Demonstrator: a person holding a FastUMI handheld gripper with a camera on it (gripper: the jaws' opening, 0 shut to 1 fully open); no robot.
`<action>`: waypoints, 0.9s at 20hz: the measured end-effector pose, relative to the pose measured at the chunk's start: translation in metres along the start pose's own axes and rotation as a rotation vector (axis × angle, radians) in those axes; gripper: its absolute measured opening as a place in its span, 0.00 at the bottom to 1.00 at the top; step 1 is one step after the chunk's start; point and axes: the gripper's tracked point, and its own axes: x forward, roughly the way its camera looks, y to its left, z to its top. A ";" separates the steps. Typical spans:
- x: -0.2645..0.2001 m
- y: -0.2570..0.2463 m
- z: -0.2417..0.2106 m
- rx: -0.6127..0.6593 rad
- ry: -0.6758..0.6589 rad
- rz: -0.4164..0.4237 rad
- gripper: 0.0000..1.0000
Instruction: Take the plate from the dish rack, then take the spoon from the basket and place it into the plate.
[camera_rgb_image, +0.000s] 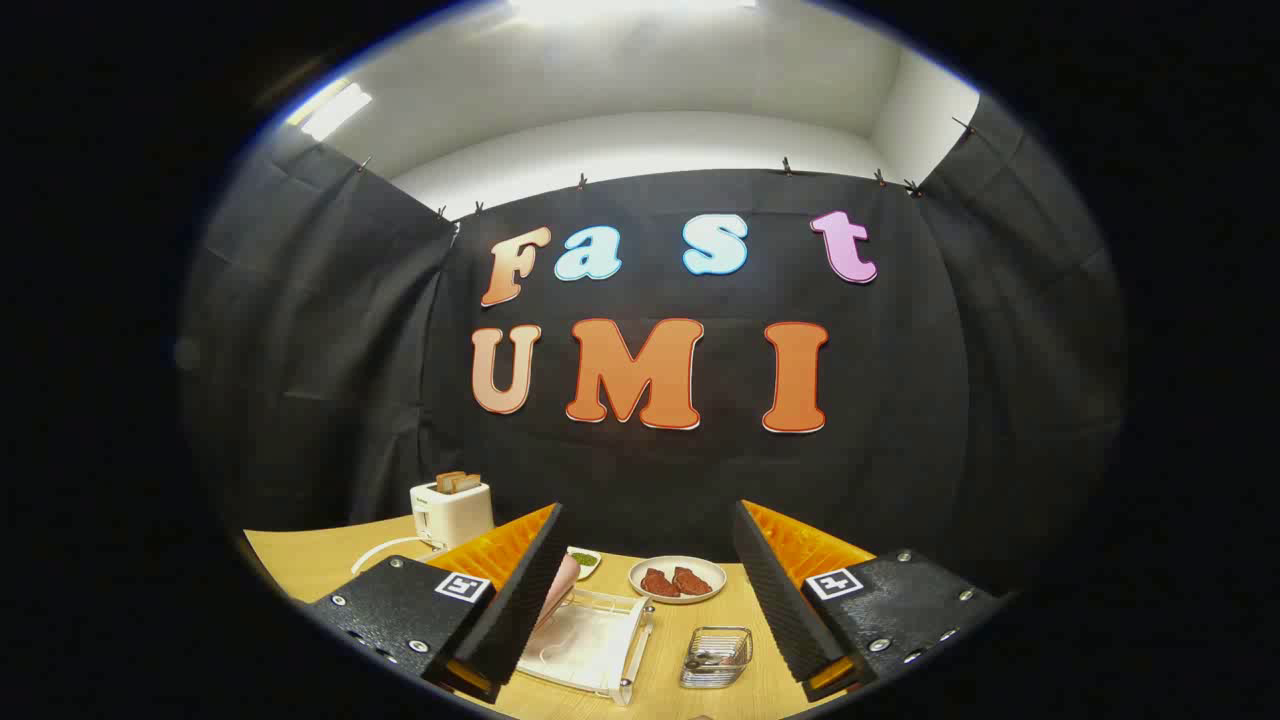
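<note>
Tongs (645, 590) spread wide, nothing between the fingers, held high above the wooden table (320, 560) and aimed mostly at the booth wall. Gripper view: the dish rack (590, 640), white wire, sits low between the fingers, nearer the left one; a pinkish plate (558, 590) stands on edge in it, partly hidden behind the left finger. Wire basket (717, 657) just right of the rack, close inside the right finger; something metallic lies in it, probably the spoon, too small to be sure. Farther off, between the fingers, a round dish (678, 579) with two brown pieces on it, and a small saucer (583, 560) of something green to its left. White toaster (452, 512) with bread slices far left, beyond the left finger. Judgement: first step, plate not yet taken. Next move calls for tilting down and dropping toward the rack, then lining the fingers across the plate's upper rim before closing; the rack wires leave little room.
</note>
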 end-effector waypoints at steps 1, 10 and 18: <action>0.000 -0.002 0.002 0.010 -0.002 -0.001 0.98; 0.005 -0.013 0.001 0.010 0.002 -0.030 0.99; 0.017 0.005 -0.009 0.129 0.116 0.040 0.99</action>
